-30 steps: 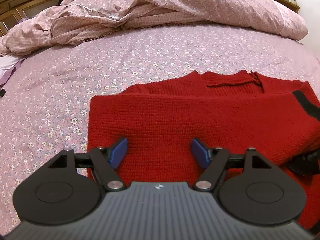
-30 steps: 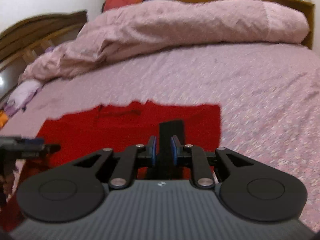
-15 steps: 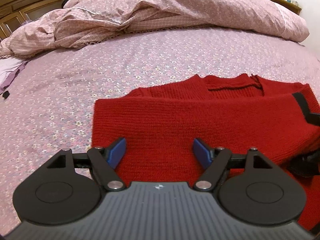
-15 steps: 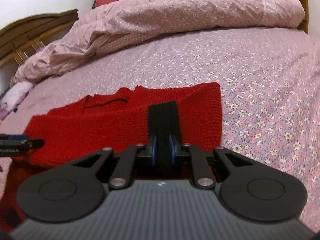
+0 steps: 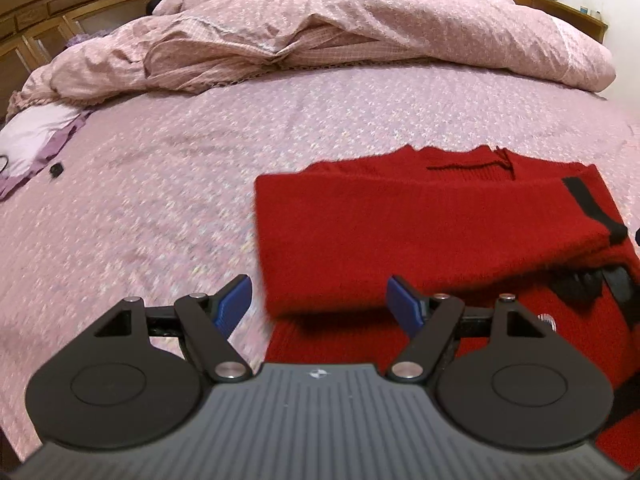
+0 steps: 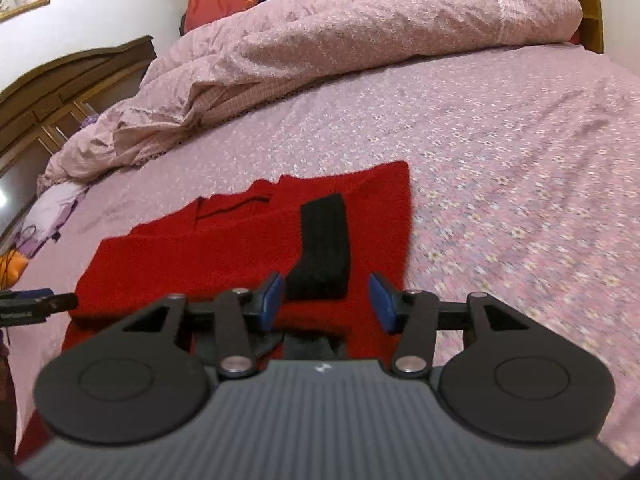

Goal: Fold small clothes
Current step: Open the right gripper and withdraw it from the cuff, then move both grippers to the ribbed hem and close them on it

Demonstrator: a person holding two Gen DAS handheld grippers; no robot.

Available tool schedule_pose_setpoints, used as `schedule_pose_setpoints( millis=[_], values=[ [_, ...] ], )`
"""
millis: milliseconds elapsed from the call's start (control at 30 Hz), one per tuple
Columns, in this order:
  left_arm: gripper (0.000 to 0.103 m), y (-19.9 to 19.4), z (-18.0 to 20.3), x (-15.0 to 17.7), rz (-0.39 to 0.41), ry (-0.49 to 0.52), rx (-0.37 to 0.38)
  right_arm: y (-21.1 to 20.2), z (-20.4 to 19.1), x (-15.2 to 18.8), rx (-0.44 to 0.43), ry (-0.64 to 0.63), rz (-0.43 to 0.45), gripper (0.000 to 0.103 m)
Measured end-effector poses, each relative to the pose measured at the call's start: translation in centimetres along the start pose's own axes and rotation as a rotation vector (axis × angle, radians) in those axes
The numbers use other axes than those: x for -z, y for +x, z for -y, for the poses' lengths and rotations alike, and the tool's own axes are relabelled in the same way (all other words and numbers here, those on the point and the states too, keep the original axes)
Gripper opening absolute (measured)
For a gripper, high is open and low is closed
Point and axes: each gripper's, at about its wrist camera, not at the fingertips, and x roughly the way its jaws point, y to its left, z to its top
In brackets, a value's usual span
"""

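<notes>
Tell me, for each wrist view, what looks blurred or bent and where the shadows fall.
Left wrist view: fisheye bends the bedsheet into a dome; the near sheet and the red sweater edge are motion-smeared, with a shadow under its folded flap. Right wrist view: the sheet at right is smeared, the black cuff fairly sharp, and the headboard curves.

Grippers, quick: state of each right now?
Left gripper: open, holding nothing.
Right gripper: jaws opening, black cuff of the sweater lies free between them.
</notes>
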Motion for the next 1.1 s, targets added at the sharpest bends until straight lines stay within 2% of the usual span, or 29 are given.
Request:
schedule_pose_setpoints(
  millis=[500, 700, 900, 1100],
  values=[
    [0.079, -6.3, -2.8, 7.3, -0.059, -0.031, -0.022, -6.4, -0.6, 5.3, 0.050, -0.032, -0.093, 0.051],
    [0.079, -7.4, -2.9, 9.6, -0.100, -0.032, 0.002, -7.8, -0.4, 7.5, 0.072, -0.055, -0.140, 0.051],
    [0.079, -7.3, -2.9, 11.3, -0.173, -0.069, 0.058, -8.5, 0.0, 8.9, 0.095, -0.066, -0.172, 0.051],
    [0.079, -8.1, -2.1, 12.3, -0.182, -0.049, 0.093, -8.3, 0.2, 10.3, 0.104, -0.059, -0.218, 0.051]
  ],
)
